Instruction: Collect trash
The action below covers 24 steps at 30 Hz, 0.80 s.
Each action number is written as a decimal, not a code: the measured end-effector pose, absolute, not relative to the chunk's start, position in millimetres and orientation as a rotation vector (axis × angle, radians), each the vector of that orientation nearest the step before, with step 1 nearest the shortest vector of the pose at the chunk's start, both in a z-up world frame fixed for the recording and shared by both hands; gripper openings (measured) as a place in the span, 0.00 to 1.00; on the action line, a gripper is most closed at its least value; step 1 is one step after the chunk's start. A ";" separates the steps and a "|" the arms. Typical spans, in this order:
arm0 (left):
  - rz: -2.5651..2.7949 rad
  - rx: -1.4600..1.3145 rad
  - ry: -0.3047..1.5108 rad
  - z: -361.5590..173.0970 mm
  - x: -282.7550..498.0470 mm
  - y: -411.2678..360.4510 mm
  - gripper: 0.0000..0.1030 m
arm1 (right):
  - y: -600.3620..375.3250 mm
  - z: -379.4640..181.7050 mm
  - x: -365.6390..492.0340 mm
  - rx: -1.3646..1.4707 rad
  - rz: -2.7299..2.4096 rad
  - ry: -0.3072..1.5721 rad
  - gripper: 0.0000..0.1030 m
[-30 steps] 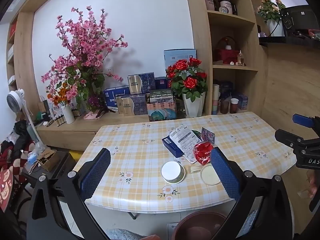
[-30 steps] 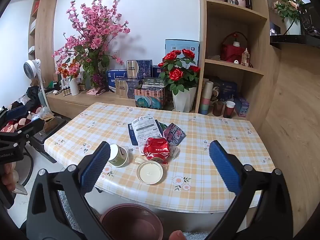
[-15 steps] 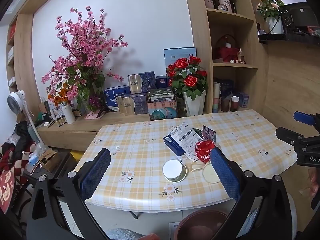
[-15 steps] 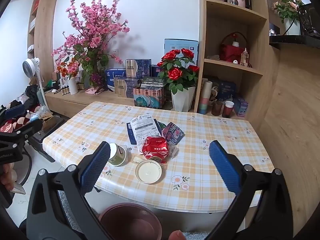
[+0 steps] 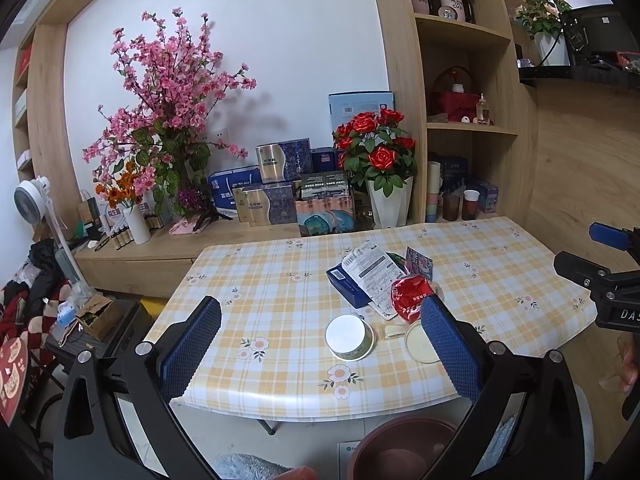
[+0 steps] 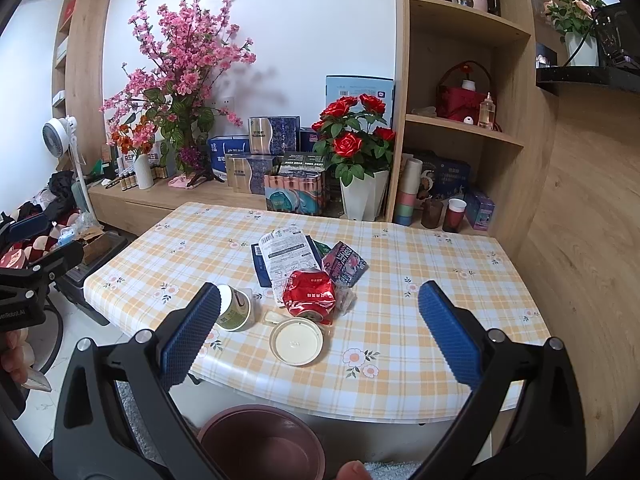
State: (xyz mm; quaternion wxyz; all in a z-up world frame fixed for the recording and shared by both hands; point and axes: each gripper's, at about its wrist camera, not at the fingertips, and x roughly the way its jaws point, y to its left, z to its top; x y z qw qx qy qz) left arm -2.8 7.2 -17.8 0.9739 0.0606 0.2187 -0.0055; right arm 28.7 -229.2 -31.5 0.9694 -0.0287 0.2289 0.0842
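Right wrist: red wrapper lies between the gaping right hand-held gripper's fingers.

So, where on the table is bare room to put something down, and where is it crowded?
The table is bare on its right half, from the purple packet to the right edge, and across the far left corner. It is crowded at the centre front: red wrapper, white lid, tipped cup, printed sheet on the blue box.
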 end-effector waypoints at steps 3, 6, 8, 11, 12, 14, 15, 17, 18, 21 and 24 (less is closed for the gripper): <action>-0.010 0.125 0.447 -17.1 -0.1 4.4 0.95 | -229.5 -32.3 28.7 -0.057 0.170 0.463 0.95; -0.011 0.125 0.449 -18.0 0.0 4.4 0.95 | -229.1 -32.8 28.8 -0.059 0.169 0.463 0.95; -0.011 0.127 0.449 -15.8 0.1 3.2 0.95 | -229.5 -33.2 28.9 -0.058 0.169 0.464 0.95; -0.010 0.127 0.447 -16.9 1.1 2.8 0.95 | -229.0 -32.8 29.1 -0.059 0.170 0.464 0.95; -0.009 0.128 0.448 -17.3 1.3 2.8 0.95 | -229.0 -32.9 29.1 -0.059 0.170 0.464 0.95; -0.009 0.129 0.449 -18.0 1.6 2.8 0.95 | -228.8 -32.9 29.2 -0.059 0.170 0.465 0.95; -0.009 0.129 0.450 -18.2 1.7 2.8 0.95 | -229.1 -34.6 29.5 -0.059 0.170 0.467 0.95; -0.008 0.128 0.450 -18.6 1.9 2.9 0.95 | -229.3 -35.6 29.4 -0.059 0.169 0.466 0.95; -0.009 0.128 0.450 -18.7 2.0 2.9 0.95 | -228.8 -35.0 29.6 -0.060 0.169 0.466 0.95; -0.009 0.127 0.448 -17.8 1.1 2.8 0.95 | -229.0 -35.5 29.7 -0.059 0.170 0.466 0.95; -0.009 0.130 0.447 -18.4 0.9 2.7 0.95 | -228.7 -36.4 29.5 -0.060 0.168 0.468 0.95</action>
